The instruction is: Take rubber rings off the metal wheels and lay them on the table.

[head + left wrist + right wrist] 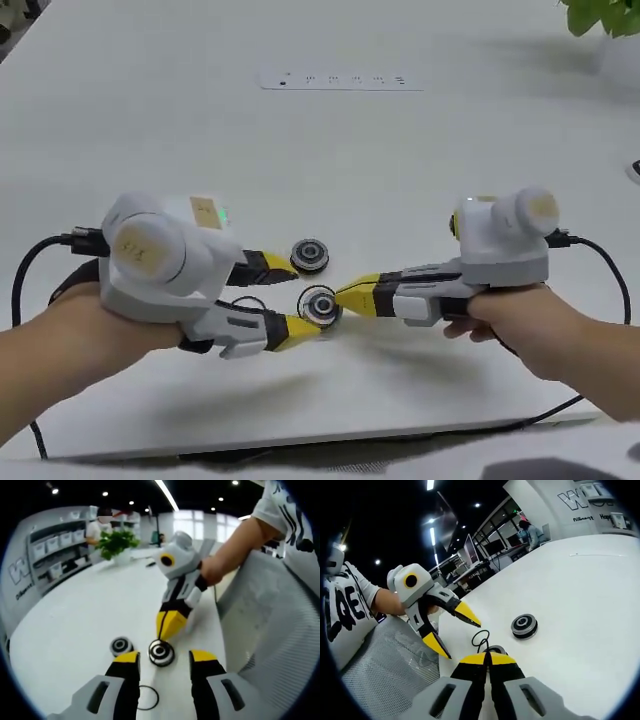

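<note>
A white tabletop (300,130) spans the head view, with a power strip (340,80) at upper centre and plant leaves (600,15) at upper right. In the left gripper view, shelves of bins (55,545) line the left wall, with strip lights (165,495) on a dark ceiling and bright windows (187,522) at upper centre.

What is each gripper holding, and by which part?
Left gripper: open, nothing held. Right gripper: shut, tips at the rim of the near metal wheel; whether it pinches the rubber ring cannot be told.
</note>
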Demonstrator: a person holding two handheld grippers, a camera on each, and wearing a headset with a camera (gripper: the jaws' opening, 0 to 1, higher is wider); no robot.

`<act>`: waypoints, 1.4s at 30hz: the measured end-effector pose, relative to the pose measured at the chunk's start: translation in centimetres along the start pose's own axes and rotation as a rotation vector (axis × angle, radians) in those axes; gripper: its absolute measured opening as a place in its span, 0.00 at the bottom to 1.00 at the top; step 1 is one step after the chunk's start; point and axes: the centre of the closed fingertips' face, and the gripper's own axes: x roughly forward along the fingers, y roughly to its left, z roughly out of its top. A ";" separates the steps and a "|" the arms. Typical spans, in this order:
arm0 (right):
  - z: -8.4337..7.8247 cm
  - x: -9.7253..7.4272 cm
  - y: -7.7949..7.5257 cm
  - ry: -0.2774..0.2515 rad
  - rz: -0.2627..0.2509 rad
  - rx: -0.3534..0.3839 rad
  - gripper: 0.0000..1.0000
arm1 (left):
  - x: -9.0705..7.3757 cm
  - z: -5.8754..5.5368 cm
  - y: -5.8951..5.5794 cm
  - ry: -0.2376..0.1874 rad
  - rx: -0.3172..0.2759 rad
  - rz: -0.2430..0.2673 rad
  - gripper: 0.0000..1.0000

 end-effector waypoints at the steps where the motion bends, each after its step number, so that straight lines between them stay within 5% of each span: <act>1: 0.0 0.0 0.0 0.001 0.000 0.000 0.00 | 0.0 0.0 0.0 -0.002 -0.002 0.000 0.41; 19: 0.8 -0.1 0.5 -0.005 0.017 -0.015 0.00 | -1.4 0.2 0.3 -0.032 -0.019 0.005 0.50; 42: 1.1 0.2 1.0 0.001 0.038 -0.016 0.00 | -3.6 -0.9 1.0 -0.042 -0.051 0.036 0.61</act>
